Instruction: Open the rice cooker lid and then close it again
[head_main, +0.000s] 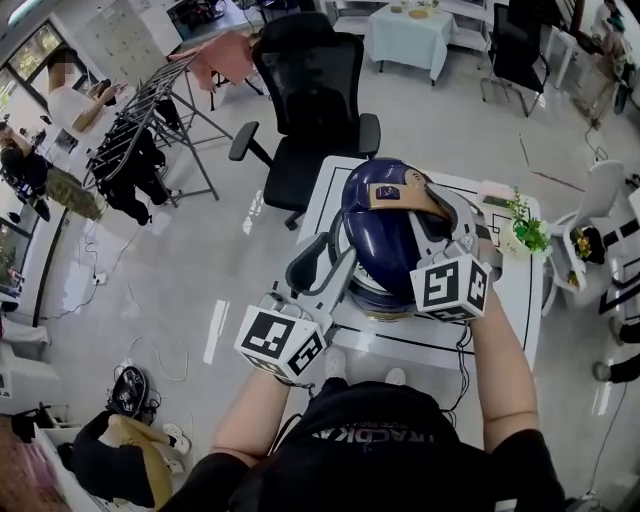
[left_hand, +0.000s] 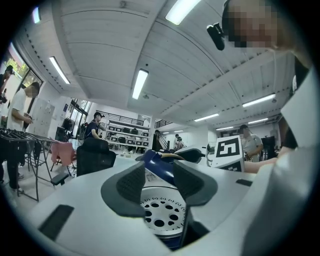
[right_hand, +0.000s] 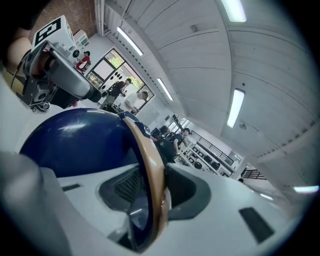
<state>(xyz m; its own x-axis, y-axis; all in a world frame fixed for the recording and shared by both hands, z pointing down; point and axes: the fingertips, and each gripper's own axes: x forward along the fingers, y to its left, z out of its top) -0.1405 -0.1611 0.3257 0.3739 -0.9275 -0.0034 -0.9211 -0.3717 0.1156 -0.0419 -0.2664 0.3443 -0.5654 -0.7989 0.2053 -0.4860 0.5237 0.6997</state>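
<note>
A rice cooker with a dark blue domed lid (head_main: 385, 225) stands on a white table (head_main: 505, 300). The lid is raised off the body; its perforated inner plate (left_hand: 162, 215) shows underneath in the left gripper view. My right gripper (head_main: 435, 208) reaches over the dome from the right and is shut on the tan lid handle (right_hand: 150, 160), which runs edge-on between its pads (right_hand: 125, 187). My left gripper (head_main: 335, 268) comes in level from the left. Its jaws straddle the lid's blue rim (left_hand: 160, 165) and hold it. The cooker's body is mostly hidden.
A black office chair (head_main: 310, 100) stands just beyond the table. A small potted plant (head_main: 525, 232) sits at the table's right end. A clothes rack (head_main: 150, 120) and people are off to the left. A cable hangs at the table's near edge (head_main: 462, 365).
</note>
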